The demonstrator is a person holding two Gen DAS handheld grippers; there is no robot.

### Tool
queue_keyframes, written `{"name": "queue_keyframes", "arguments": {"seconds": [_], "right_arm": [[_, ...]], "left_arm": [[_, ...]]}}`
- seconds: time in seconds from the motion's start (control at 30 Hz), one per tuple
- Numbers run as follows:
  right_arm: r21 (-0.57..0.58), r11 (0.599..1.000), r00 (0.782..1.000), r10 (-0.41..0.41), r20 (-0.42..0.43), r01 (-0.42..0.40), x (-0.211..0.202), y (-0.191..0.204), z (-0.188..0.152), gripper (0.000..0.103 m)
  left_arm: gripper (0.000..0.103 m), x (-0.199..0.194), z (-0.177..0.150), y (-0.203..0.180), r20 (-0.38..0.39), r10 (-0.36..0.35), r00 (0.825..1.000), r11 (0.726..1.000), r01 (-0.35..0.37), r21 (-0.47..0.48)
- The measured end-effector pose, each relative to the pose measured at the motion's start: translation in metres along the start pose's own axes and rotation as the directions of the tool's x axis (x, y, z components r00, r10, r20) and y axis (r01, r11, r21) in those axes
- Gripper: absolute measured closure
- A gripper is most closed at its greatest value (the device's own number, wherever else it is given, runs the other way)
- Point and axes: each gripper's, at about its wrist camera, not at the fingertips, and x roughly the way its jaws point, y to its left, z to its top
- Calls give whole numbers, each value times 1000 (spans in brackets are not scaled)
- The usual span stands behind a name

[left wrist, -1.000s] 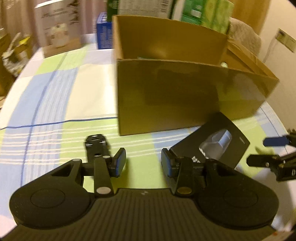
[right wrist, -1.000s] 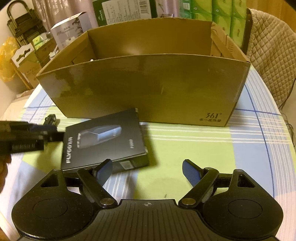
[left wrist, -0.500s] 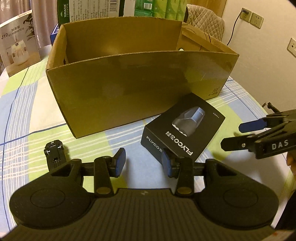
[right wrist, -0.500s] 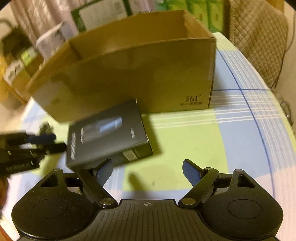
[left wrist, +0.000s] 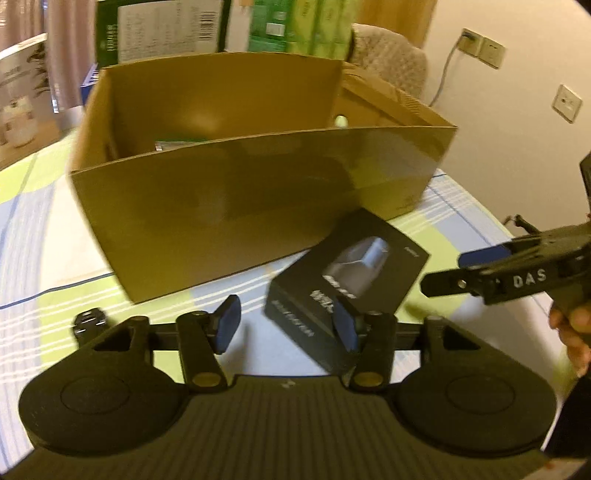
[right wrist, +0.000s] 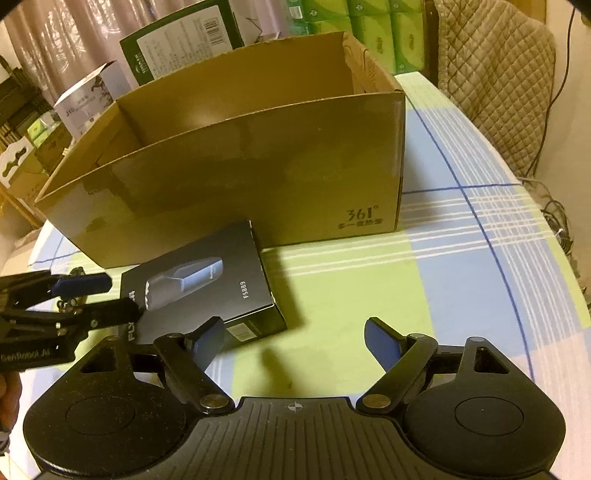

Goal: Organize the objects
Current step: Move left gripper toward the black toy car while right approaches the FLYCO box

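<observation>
Left wrist view: the left gripper (left wrist: 286, 325) fills the bottom of the frame with its blue pads apart and nothing between them; its right pad overlaps the near corner of the black shaver box (left wrist: 347, 280), though I cannot tell whether it touches. In the right wrist view, the right gripper (right wrist: 293, 343) sits lower centre, also spread wide and holding nothing, with the shaver box just beyond its left finger.

That box lies flat on the desk (right wrist: 461, 266), in the lower left of the right wrist view, its far edge close against the front wall of the open cardboard carton (right wrist: 240, 184). Both grippers flank it from opposite sides. By my reading, the step in hand is the approach to pick up the shaver box; the next move calls for one gripper to straddle a narrow pair of edges, close, lift above the carton wall and lower the box inside. Something already lies in the carton, upper centre of the left wrist view, but it is too dim to name.

A small black clip-like part (left wrist: 90, 321) rests on the desk at lower left of that view. The desk wears a checked cloth of green, blue and white. Beyond the carton stand packaged boxes, green tissue packs (right wrist: 384, 33), a quilted chair back (right wrist: 495, 81) and wall sockets (left wrist: 480, 48).
</observation>
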Motion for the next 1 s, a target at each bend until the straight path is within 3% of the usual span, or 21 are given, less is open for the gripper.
{"name": "queue_keyframes", "arguments": {"seconds": [0.33,0.5,0.57,0.8,1.0], "right_arm": [[32,999,1000,-27,-10,27,3,-19,7,23],[68,997,999,-41,-18,42,-1,-25,9,23],[86,995,999,-47,-13,48,-3,-29,9,23],[99,994,999,-51,18,49,-10,-32,8,23],[125,990,993,51,105,-64,-24,-21,10,23]], "left_arm": [[46,24,9,-4,16,-81,997,997,81,-4],[46,23,8,-12,-23,-123,992,992,123,10],[40,19,5,-19,-44,-150,988,988,151,18],[43,7,-7,-53,-86,-252,964,962,259,84],[43,-13,-9,-53,-69,-201,977,973,207,100]]}}
